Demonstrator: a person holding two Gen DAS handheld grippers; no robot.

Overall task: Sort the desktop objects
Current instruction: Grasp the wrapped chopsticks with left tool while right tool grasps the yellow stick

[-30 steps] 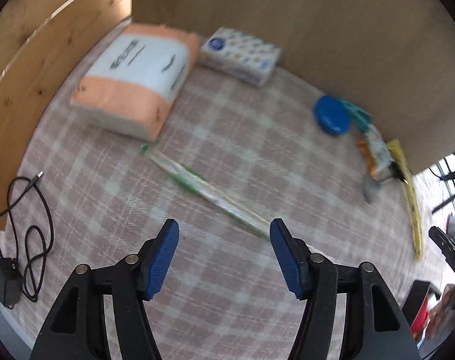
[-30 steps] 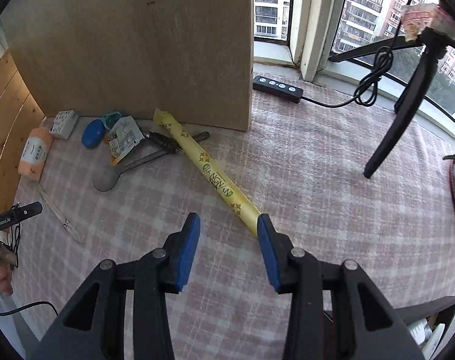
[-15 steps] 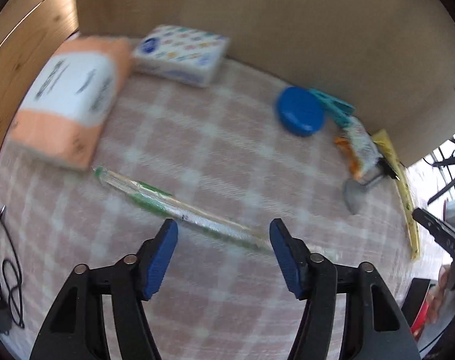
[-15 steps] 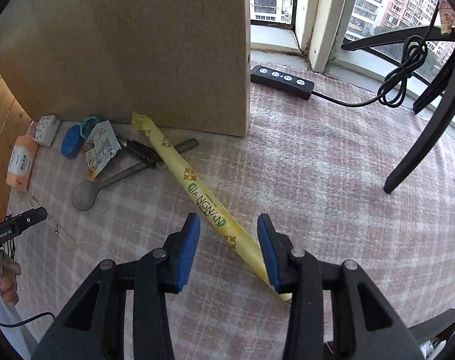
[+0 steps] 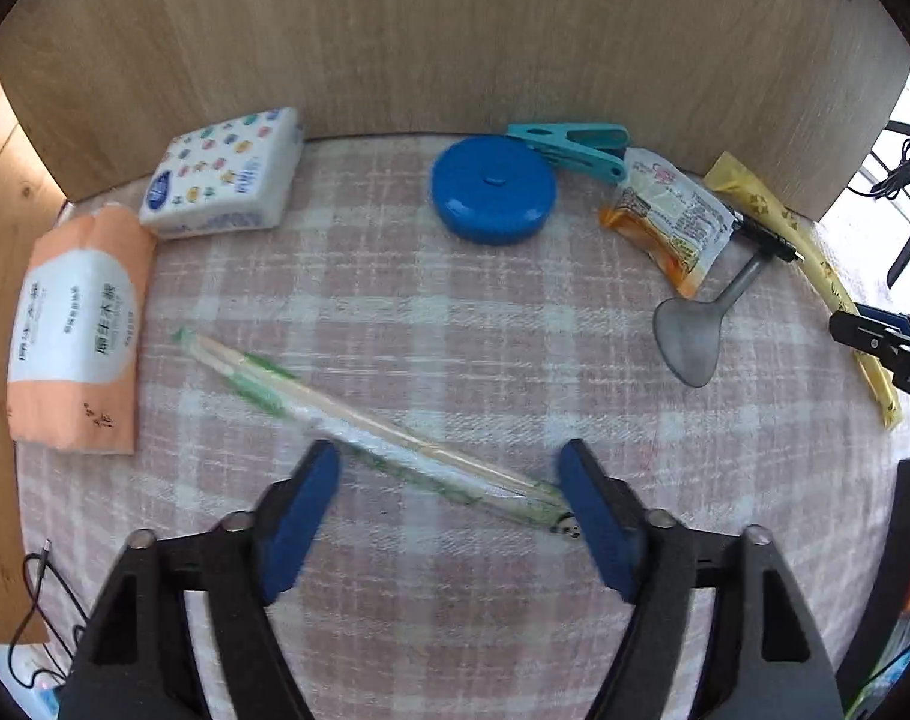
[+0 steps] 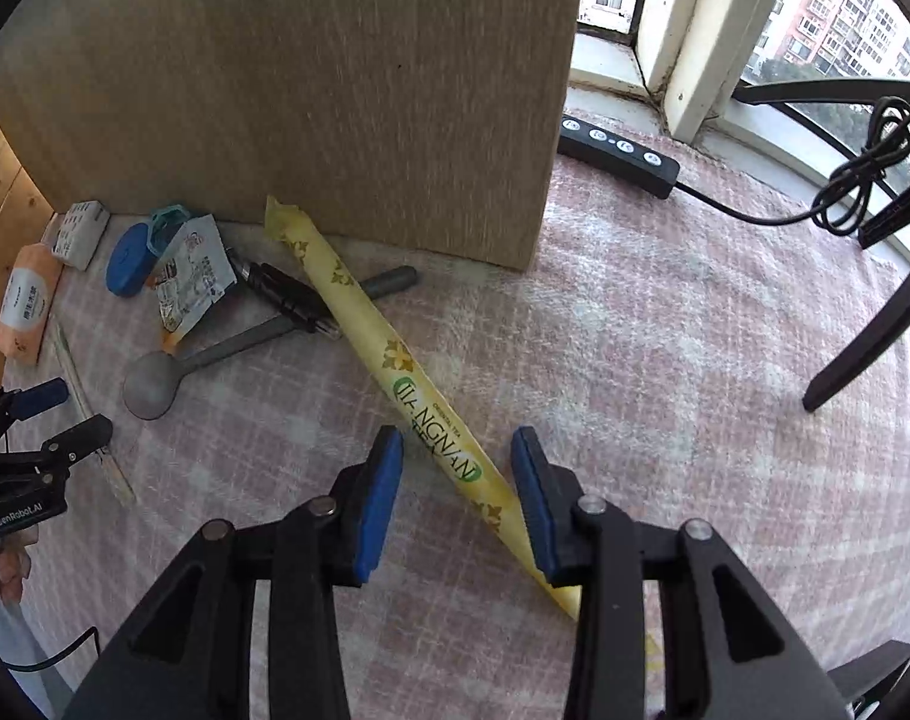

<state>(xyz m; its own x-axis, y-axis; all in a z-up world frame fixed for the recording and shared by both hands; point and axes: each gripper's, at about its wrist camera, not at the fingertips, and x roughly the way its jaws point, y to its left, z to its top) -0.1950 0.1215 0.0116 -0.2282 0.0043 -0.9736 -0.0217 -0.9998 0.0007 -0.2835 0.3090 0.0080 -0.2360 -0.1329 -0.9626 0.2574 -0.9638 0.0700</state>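
A pair of chopsticks in a clear green-printed wrapper (image 5: pixel 359 420) lies slantwise on the checked cloth. My left gripper (image 5: pixel 449 492) points down over its near end; the jaws are opening, the wrapper lies between them and neither pad presses it. A long yellow tea stick (image 6: pixel 407 372) runs from the wooden board toward me. Around its near end stands my right gripper (image 6: pixel 458 480), jaws closing, with a gap still showing at the left pad. The left gripper (image 6: pixel 35 420) also shows at the right wrist view's left edge.
Against the wooden board (image 5: pixel 455 30) lie a white tissue pack (image 5: pixel 224 177), an orange wipes pack (image 5: pixel 77 330), a blue round case (image 5: pixel 494 189), a teal clip (image 5: pixel 569 144), a snack sachet (image 5: pixel 671 216), a black pen (image 5: pixel 761 237) and a grey spoon (image 5: pixel 692 330). A black switch box (image 6: pixel 620 150) and stand legs (image 6: pixel 863 348) sit right.
The left gripper has slid right and rolled, so the chopsticks now lie between its wider jaws. The right gripper has sunk over the yellow stick and its jaws have narrowed.
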